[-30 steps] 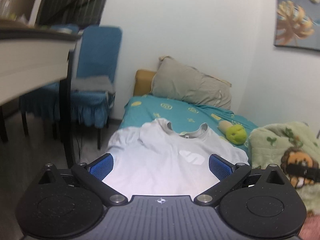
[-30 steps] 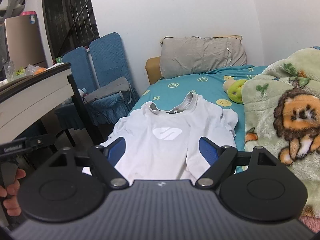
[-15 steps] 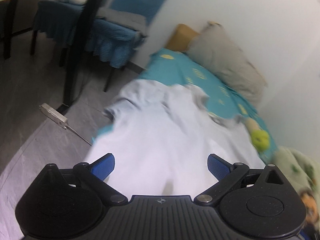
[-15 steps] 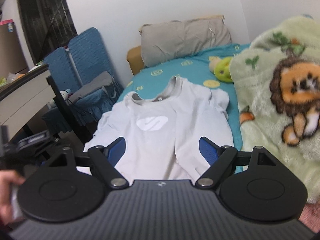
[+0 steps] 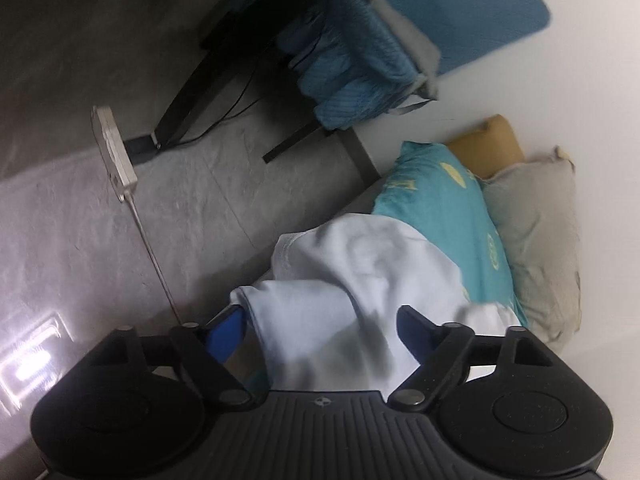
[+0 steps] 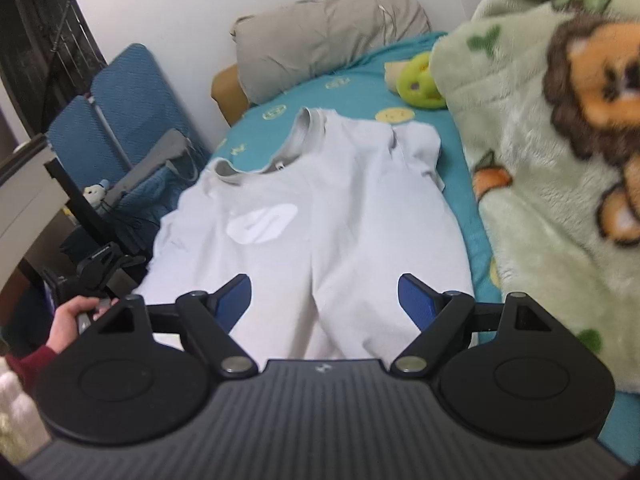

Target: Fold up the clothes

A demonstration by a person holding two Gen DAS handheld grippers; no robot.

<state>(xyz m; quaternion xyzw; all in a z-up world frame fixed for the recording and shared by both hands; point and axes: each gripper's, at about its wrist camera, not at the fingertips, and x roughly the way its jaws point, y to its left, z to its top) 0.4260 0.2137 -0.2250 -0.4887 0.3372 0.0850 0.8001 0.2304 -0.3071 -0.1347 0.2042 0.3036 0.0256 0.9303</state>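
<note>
A white T-shirt (image 6: 320,208) with a pale chest logo lies flat, front up, on the teal bed sheet (image 6: 466,168). My right gripper (image 6: 324,300) hovers open over the shirt's lower part, nothing between its pads. In the left wrist view the shirt's side edge (image 5: 352,276) hangs over the bed's edge. My left gripper (image 5: 320,330) is rolled sideways there and its jaws are closing. Cloth lies between the blue pads (image 5: 226,332), which do not press on it. A hand in a red sleeve holds the left gripper (image 6: 100,268) at the shirt's left side.
A lion-print fleece blanket (image 6: 552,152) is heaped to the right of the shirt. A grey pillow (image 6: 328,36) and a green toy (image 6: 420,84) sit at the head of the bed. Blue chairs (image 6: 120,120) and a desk stand on the left. A power strip (image 5: 114,152) lies on the floor.
The left gripper dropped, rolled sideways and came to the shirt's side edge, its jaws narrowing around cloth. The right gripper sank closer over the shirt's lower part.
</note>
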